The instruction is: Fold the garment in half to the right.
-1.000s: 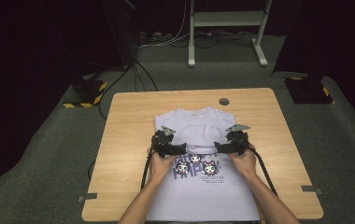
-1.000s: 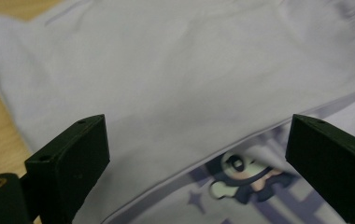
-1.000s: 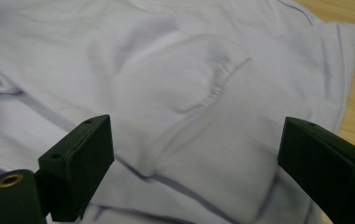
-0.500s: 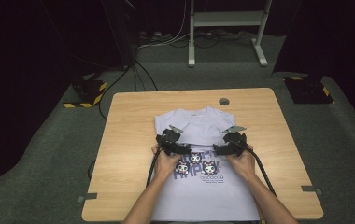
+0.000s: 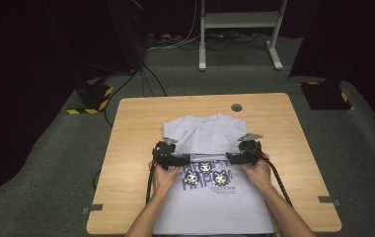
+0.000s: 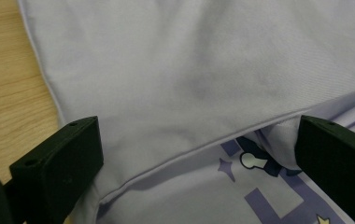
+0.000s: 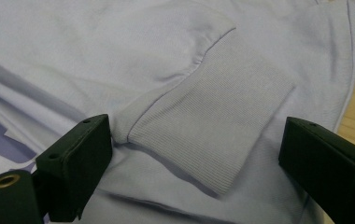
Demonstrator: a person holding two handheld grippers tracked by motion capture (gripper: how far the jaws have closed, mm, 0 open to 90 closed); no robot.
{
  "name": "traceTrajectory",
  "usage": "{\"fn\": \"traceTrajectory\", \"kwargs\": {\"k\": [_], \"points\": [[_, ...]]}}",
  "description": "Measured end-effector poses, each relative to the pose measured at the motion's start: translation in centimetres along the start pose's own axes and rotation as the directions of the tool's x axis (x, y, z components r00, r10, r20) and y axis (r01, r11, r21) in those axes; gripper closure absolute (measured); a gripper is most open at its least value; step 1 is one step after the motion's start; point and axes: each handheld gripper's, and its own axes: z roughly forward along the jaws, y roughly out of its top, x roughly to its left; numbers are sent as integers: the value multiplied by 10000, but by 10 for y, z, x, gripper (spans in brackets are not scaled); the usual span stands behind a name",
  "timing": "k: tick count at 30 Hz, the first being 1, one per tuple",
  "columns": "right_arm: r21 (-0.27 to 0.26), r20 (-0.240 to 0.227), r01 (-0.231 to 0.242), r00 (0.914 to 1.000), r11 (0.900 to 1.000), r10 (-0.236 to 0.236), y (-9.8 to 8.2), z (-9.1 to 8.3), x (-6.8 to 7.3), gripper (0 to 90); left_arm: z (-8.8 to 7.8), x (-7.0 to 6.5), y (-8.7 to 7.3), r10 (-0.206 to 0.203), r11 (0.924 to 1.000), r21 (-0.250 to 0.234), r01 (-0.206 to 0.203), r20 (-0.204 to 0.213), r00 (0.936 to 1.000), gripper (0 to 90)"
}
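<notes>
A lavender sweatshirt (image 5: 210, 133) with a cartoon print (image 5: 207, 176) lies flat on the wooden table (image 5: 136, 128), its sleeves folded in across the chest. My left gripper (image 5: 188, 159) hovers over the shirt's left side, pointing inward, and stands open. In the left gripper view (image 6: 199, 163) its jaws straddle a folded sleeve edge (image 6: 189, 147) above the print. My right gripper (image 5: 230, 158) faces it from the right, also open. In the right gripper view (image 7: 203, 163) a ribbed cuff (image 7: 213, 135) lies between the wide-apart jaws. Neither gripper holds cloth.
A round cable hole (image 5: 236, 107) sits near the table's far edge. Bare wood flanks the shirt on both sides. Beyond the table stand a white frame's legs (image 5: 203, 49), floor cables (image 5: 146, 79) and two yellow-and-black striped bases (image 5: 94, 96) (image 5: 326, 94).
Both hands have shifted slightly over the shirt's chest, staying near the folded sleeves. The shirt's lay looks the same.
</notes>
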Motion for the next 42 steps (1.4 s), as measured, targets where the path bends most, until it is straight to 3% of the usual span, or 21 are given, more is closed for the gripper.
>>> {"fn": "traceTrajectory", "kwargs": {"k": [1,2,5,7,8,10,11,13,17,24,25,26,29,32,34,35,39,40,42], "points": [[21,16,-46,10000,10000,46,0,0,-1,89,0,0,0,0,10000,0,0,0,10000,50],[32,121,-74,9999,10000,73,0,-1,-2,89,-4,6,-3,-144,9999,-58,142,-389,9991,61],[86,225,-221,9995,9997,219,-1,-2,-5,89,-7,11,-7,-121,9998,-128,118,-248,9996,57],[71,246,-195,9995,9998,193,-2,-6,-2,90,-9,7,-12,277,9993,-267,-276,52,9996,49],[71,246,-195,9995,9998,193,-2,-6,-2,90,-9,7,-12,277,9993,-267,-276,52,9996,48],[-102,-53,-319,9995,9994,319,-6,-14,4,86,-8,3,-14,566,9981,-250,-561,172,9983,42],[-164,-86,-327,9994,9993,325,-8,-17,6,89,-6,-1,-15,792,9968,-83,-791,88,9968,42],[-113,-118,-333,9994,9994,332,-10,-20,9,89,-2,-1,-16,872,9959,242,-869,-116,9961,42],[278,119,-65,9999,9996,62,-14,-19,8,81,-2,6,-18,595,9978,299,-585,-318,9977,39],[135,407,-174,9990,9998,168,-21,-25,-5,90,-11,23,-24,132,9995,286,-113,-652,9978,41],[135,407,-174,9990,9998,168,-21,-25,-5,90,-11,23,-24,132,9995,286,-113,-652,9978,46],[-129,389,-532,9978,9985,537,-23,-34,-7,97,-17,17,-27,298,9995,95,-295,-371,9989,42],[-239,244,-454,9986,9987,460,-23,-38,-3,95,-20,10,-28,466,9989,-65,-467,-91,9989,42],[-145,-38,100,9999,9998,-101,-22,-40,11,93,-17,-3,-27,786,9969,-116,-783,253,9966,36],[-18,-39,226,9997,9997,-226,-22,-37,14,90,-15,-4,-28,880,9961,-2,-880,180,9960,33],[105,2,261,9997,9996,-261,-23,-34,14,85,-11,-2,-30,960,9951,218,-960,-2,9954,33],[174,-125,-104,9999,9998,106,-30,-32,6,111,-14,7,-32,785,9969,107,-784,-93,9969,27],[15,135,-115,9998,9999,115,-35,-37,0,121,-17,16,-35,682,9976,80,-681,-160,9975,27],[109,294,-189,9994,9998,186,-38,-42,-3,109,-20,19,-36,480,9988,56,-479,-98,9988,22]]}}
